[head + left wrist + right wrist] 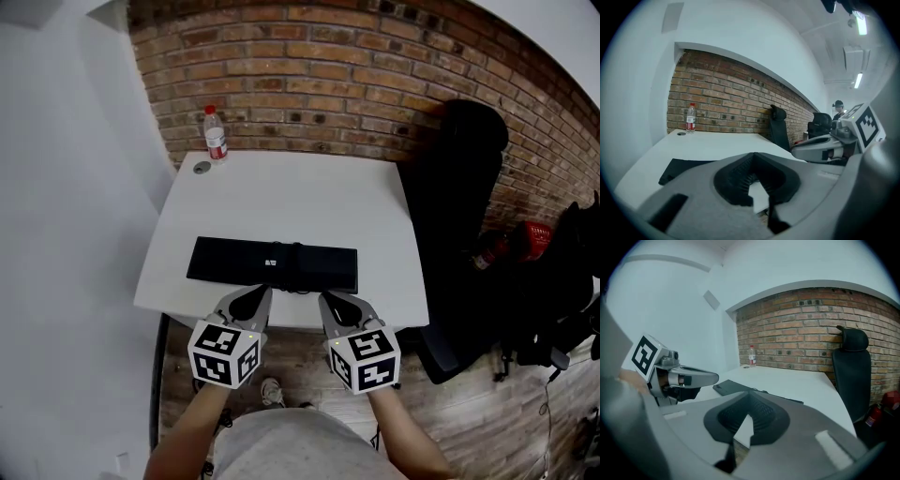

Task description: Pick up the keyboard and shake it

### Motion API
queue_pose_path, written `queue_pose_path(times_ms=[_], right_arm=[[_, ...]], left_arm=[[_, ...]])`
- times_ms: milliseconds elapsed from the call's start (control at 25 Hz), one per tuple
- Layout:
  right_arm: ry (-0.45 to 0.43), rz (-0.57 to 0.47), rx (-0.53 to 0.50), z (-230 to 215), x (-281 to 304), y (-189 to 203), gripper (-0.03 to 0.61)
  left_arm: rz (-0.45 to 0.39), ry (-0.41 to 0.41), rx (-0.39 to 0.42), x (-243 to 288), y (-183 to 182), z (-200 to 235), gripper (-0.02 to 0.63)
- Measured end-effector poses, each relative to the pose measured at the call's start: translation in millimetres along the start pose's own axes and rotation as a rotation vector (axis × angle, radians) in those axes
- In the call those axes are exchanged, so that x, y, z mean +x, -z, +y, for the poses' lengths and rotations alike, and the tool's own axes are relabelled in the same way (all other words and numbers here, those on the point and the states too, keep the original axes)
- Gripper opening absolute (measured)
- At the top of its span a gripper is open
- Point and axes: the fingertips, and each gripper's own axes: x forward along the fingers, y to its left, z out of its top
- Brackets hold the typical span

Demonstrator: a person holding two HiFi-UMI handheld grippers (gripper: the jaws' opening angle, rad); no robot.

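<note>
On the white table (pixel 281 192) the black keyboard (pixel 272 264) lies flat by the near edge, and we hold the left gripper (pixel 255 294) and right gripper (pixel 331 300) just before it, jaws clenched on nothing, so lifting and shaking are both left to do.

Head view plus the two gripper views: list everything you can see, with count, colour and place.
table: one, white, against the brick wall
keyboard: one, black, flat near the table's front edge
bottle: one, clear with red cap and label, back left corner of the table
small round disc: one, grey, beside the bottle
office chair: one, black, right of the table
red object: one, on the floor beyond the chair, kind unclear
shoe: one, light, on the wooden floor
left gripper: grey, shut, empty, in front of the keyboard
right gripper: grey, shut, empty, beside the left one
</note>
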Motion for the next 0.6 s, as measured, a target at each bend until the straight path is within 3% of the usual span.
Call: queue_pose_path(times_ms=[600], right_arm=[[-0.018, 0.003, -0.005, 4, -11, 6, 0.012]], left_arm=[[0.018, 0.005, -0.018, -2, 8, -12, -0.006]])
